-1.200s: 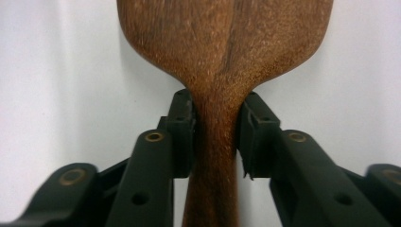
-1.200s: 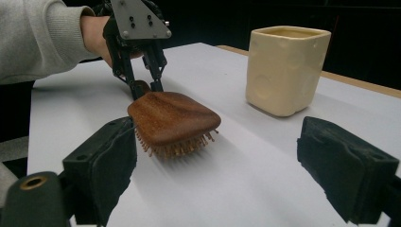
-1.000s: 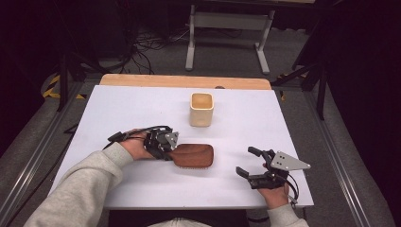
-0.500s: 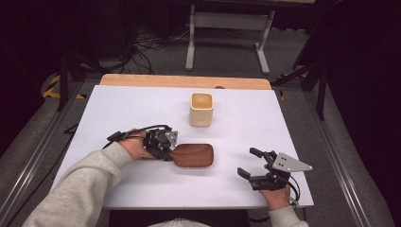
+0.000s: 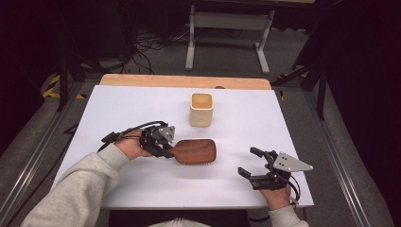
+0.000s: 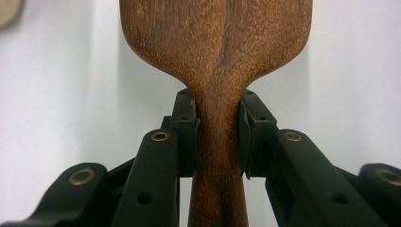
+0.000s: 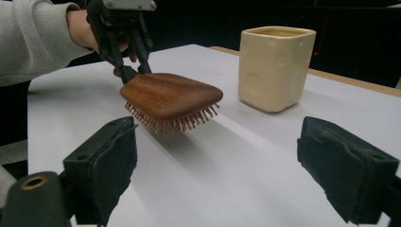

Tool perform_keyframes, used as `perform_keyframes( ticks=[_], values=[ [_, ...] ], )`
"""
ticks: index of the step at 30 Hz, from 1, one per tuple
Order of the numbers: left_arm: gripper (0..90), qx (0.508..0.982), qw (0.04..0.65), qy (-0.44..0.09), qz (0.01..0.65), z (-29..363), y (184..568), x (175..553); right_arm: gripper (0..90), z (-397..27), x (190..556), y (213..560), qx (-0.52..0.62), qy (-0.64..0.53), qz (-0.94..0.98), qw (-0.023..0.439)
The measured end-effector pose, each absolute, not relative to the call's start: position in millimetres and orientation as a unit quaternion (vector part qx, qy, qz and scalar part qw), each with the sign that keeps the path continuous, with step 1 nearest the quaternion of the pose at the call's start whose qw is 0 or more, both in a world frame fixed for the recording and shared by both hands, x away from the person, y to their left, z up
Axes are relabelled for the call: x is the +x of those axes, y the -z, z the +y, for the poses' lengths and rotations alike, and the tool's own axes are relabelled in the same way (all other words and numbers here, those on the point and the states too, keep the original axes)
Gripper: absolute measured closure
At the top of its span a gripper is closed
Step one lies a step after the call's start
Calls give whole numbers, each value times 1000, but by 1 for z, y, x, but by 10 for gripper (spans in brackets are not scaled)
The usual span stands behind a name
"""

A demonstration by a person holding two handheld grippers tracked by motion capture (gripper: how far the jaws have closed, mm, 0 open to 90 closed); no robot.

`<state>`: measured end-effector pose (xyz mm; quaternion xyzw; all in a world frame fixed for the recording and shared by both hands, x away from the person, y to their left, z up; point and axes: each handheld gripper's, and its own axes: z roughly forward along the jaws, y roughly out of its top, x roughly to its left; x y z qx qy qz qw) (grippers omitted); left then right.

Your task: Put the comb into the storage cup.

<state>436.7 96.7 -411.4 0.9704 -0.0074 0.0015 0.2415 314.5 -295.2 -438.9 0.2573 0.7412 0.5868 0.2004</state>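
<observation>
A brown wooden hairbrush (image 5: 195, 151) lies bristles down near the middle of the white table (image 5: 118, 109). My left gripper (image 5: 166, 150) is shut on its narrow handle (image 6: 218, 142); both black pads press the wood. In the right gripper view the brush (image 7: 172, 99) hovers just above the table with its bristles pointing down. A cream square cup (image 5: 202, 109) stands upright behind the brush, also seen as a cup (image 7: 275, 66) in the right gripper view. My right gripper (image 5: 250, 163) rests at the front right with its jaws wide apart and nothing between them.
A wooden strip (image 5: 184, 81) runs along the table's far edge. Beyond it stand a metal frame (image 5: 227, 28) and cables on the floor. A grey sleeve (image 5: 75, 189) comes in from the bottom left.
My right gripper has drifted slightly toward the front right. The left gripper and the brush stay where they were.
</observation>
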Motion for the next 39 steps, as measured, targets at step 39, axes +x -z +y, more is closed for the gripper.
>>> perform_keyframes(
  ticks=[39],
  values=[
    [728, 839, 516, -104, 138, 147, 414, 373, 131, -276, 324, 422, 240, -581, 754, 193]
  ],
)
